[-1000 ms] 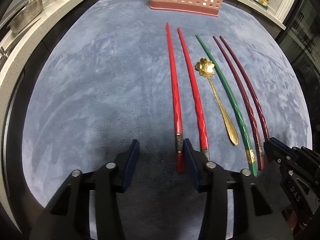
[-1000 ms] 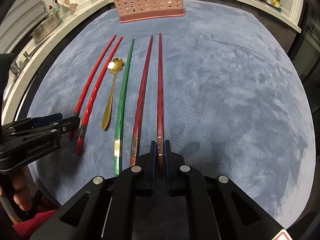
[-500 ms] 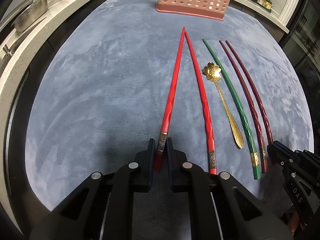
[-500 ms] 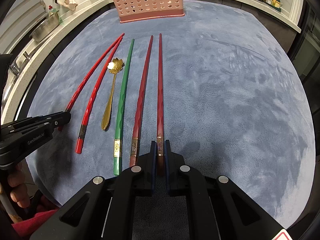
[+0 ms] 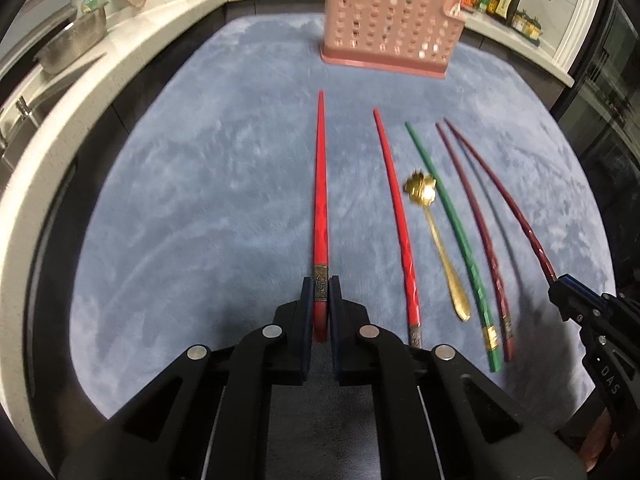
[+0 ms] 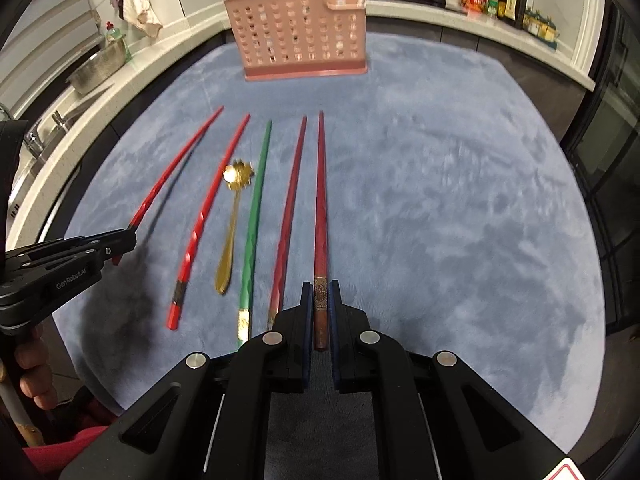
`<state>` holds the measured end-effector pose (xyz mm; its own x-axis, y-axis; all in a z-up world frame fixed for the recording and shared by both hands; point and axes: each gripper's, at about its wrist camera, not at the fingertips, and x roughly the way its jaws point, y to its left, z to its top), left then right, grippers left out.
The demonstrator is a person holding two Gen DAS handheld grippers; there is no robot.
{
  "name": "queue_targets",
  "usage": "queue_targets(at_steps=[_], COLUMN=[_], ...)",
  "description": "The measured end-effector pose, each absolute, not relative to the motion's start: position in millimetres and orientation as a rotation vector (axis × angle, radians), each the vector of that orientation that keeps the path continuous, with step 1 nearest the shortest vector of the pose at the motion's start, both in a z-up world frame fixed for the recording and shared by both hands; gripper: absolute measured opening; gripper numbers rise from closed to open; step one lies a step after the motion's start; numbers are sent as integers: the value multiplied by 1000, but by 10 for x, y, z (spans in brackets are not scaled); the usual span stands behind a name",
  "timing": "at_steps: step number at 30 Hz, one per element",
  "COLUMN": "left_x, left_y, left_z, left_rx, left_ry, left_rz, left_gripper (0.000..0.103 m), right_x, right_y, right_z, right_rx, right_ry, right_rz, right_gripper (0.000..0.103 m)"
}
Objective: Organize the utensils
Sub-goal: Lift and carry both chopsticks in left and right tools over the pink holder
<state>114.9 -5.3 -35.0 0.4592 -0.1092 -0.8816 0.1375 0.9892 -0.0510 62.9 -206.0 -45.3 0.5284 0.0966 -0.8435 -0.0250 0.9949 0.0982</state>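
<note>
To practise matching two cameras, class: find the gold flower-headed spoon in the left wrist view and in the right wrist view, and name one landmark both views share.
Left wrist view: the gold spoon lies right of centre, between a red chopstick and the green chopstick.
Right wrist view: the gold spoon lies left of centre, between the same two.
Shared landmark: the pink perforated basket at the top.

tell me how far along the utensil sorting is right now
Early. The pink holder already has a dark red and a green stick poking out of its top. In hand: the left tongs are shut on a bright red chopstick, the right tongs on a dark red chopstick. Left on the grey mat: one bright red chopstick, the gold spoon, the green chopstick and a dark red one.
</note>
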Motion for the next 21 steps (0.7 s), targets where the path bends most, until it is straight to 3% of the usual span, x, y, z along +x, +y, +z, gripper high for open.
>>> queue_targets(at_steps=[21], left_x=[1629], left_y=[153], left_z=[882], left_rx=[-23], left_ry=[810], left_rz=[-142], left_gripper=[7], right_x=[1081], right_y=[-2487], right_z=[688], right_rx=[193], right_ry=[773], right_rz=[60], right_gripper=[7])
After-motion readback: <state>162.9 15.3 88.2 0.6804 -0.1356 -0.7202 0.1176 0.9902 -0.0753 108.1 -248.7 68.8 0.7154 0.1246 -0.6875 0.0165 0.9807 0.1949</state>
